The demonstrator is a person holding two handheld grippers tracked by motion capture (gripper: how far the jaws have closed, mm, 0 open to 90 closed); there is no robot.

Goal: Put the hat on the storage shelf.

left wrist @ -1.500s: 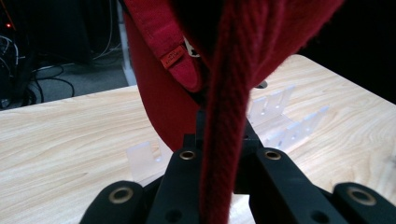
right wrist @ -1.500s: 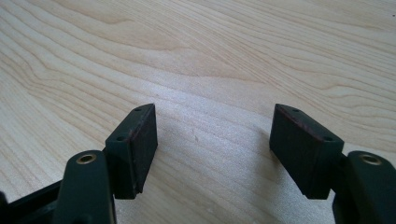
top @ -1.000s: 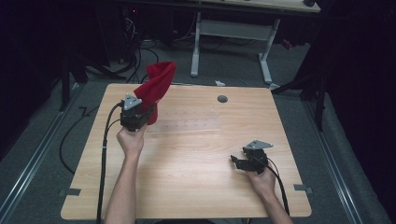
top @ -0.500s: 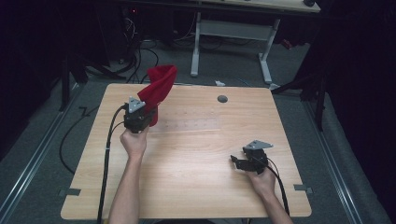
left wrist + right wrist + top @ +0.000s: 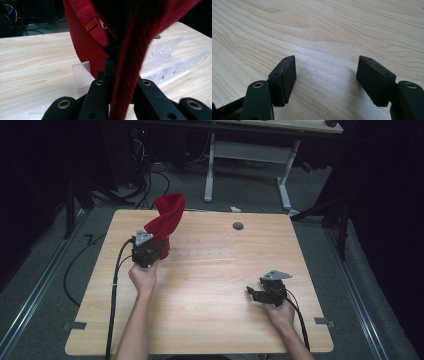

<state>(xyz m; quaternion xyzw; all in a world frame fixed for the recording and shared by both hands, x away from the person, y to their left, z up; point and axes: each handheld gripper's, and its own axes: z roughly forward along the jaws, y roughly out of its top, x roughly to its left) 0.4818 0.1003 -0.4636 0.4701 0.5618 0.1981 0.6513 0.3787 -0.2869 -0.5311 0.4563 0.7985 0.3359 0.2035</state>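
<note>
While the left gripper [image 5: 150, 251] clamped a red cloth [image 5: 165, 220] between its jaws, the cloth rose bunched and twisted above that gripper, over the far left part of the table [image 5: 200, 320]. Seen from the left gripper view, a fold of the red cloth [image 5: 130, 62] ran down between the closed jaws, and a clear plastic rack [image 5: 165, 62] lay on the table just beyond the cloth. Well to the right of the cloth and nearer the person, the right gripper [image 5: 261, 293] sat low over bare wood, its jaws wide apart and holding nothing [image 5: 325, 77]
</note>
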